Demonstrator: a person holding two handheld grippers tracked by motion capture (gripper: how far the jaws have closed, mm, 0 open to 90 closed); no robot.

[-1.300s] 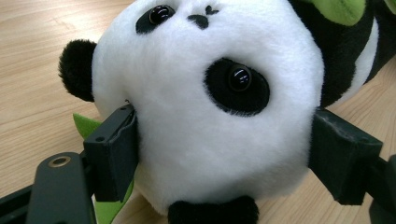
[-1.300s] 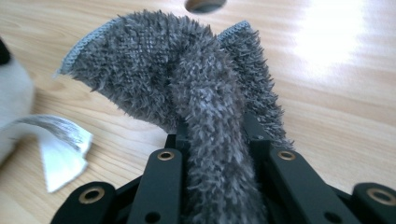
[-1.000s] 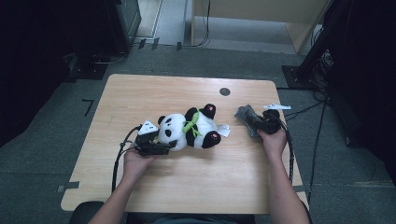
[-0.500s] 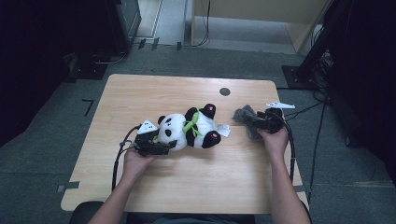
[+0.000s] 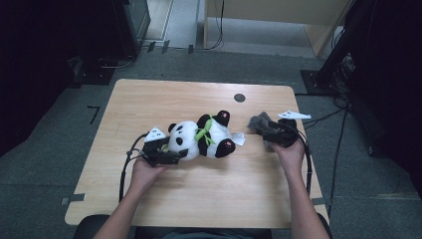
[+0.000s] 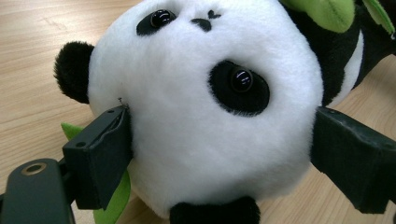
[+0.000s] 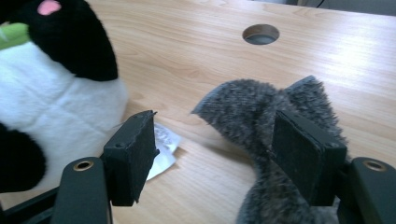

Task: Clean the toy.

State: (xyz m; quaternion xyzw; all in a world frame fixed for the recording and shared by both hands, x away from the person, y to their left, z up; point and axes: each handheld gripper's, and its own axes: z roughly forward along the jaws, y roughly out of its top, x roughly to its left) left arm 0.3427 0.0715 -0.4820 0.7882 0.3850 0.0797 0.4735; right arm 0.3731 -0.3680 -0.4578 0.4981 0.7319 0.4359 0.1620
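Left gripper (image 5: 161,154) sat at the table's (image 5: 149,99) 9 o'clock side, jaws either side of the panda's (image 5: 199,139) head. In the left gripper view both pads touched the white fur (image 6: 187,121), one at each cheek, jaws spread wide by the head. Read that as a hold, though loose: the jaws had just been easing open with the head between them, and the fur showed hardly any dent.

Panda lay on its side at table centre, head toward 9 o'clock, feet toward 3 o'clock, green scarf (image 5: 203,130) at the neck. White sewn-in tag (image 5: 239,139) flat on the wood just beside its feet.

Right gripper (image 5: 268,132) was at the 3 o'clock side of the panda, apart from it. Its jaws had just been opening. In the right gripper view the grey furry piece (image 7: 261,121) lay against one pad (image 7: 299,158) while the other pad (image 7: 133,154) stood clear with bare wood in the gap. So jaws wide, nothing clamped; the grey piece draped on the jaw, partly on the table.

Progress, my read: the work looked like handling the panda plus the grey piece. Done: panda pinned by the head, grey piece let go near its feet. Left: can't tell whether the grey piece was meant to go onto the panda. If so, it was still unattached and that step was entirely open.
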